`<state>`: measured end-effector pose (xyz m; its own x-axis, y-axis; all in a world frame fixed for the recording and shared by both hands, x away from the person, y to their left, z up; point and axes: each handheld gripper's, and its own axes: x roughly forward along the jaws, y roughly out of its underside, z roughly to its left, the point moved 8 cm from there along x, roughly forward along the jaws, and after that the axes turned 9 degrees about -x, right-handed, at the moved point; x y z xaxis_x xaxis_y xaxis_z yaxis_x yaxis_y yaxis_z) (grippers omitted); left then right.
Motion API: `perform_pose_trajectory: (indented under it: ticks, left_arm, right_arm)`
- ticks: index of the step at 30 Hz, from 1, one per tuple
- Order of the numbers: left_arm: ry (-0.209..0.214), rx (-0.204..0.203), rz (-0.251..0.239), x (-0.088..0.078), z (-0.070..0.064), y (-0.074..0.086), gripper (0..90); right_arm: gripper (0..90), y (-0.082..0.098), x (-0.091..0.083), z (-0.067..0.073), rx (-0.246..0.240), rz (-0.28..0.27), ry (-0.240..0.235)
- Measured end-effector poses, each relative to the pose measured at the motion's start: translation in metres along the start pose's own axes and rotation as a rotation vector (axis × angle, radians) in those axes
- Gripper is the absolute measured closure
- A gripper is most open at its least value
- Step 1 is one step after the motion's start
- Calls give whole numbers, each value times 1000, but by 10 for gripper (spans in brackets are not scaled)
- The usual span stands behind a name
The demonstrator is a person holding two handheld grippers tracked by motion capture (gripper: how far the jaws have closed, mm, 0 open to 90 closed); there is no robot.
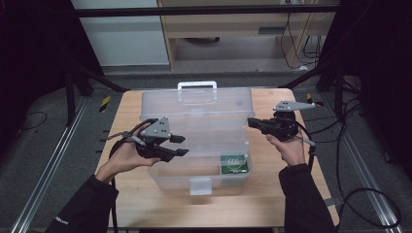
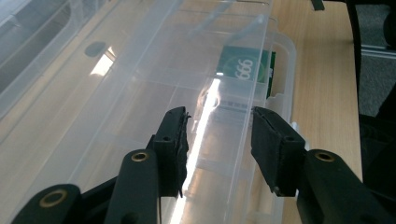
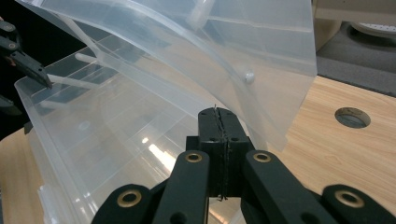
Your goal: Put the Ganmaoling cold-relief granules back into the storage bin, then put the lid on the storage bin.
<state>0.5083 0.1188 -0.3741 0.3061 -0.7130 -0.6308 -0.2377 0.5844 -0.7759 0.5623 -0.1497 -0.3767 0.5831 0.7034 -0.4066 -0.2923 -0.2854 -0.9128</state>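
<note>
Box: clear organizer box (image 1: 194,145) mid-table, lid (image 1: 197,104) upright | Card: green card (image 1: 234,163) front-right compartment | L: left gripper (image 1: 179,145) half open, empty, at left wall | R: right gripper (image 1: 251,122) closed, empty, beside lid edge | Plan: I brace lid, lower slowly.

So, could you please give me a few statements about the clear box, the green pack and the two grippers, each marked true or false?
1. The clear plastic box has its lid raised. True.
2. The green pack lies on the bare table beside the box. False: it lies inside the box, in the near corner on the person's right.
3. The left gripper has its jaws apart. True.
4. The right gripper has its jaws wide open. False: they are pressed together.
5. The box stands on a wooden table. True.
</note>
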Motion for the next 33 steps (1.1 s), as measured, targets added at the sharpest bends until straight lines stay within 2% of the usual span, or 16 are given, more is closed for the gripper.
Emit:
perform_pose_trajectory:
  ticks: [1,10,19,20,28,33]
  left_arm:
    - [-1,-15,-14,0,0,0,553]
    - [-19,-57,-71,-3,5,-2,561]
    - [-65,-112,-127,-13,13,3,575]
    - [-76,-128,-138,-15,15,4,582]
    - [-124,-160,-160,-25,24,13,720]
    - [-136,-169,-144,-28,26,20,789]
  right_arm:
    - [900,0,0,0,-2,-1,-1]
    - [900,3,-2,2,0,4,-4]
    - [900,6,-3,4,-8,14,-2]
    - [900,6,-3,5,-7,16,-3]
    - [900,10,-4,6,-4,18,-9]
    - [900,13,-6,6,1,21,-12]
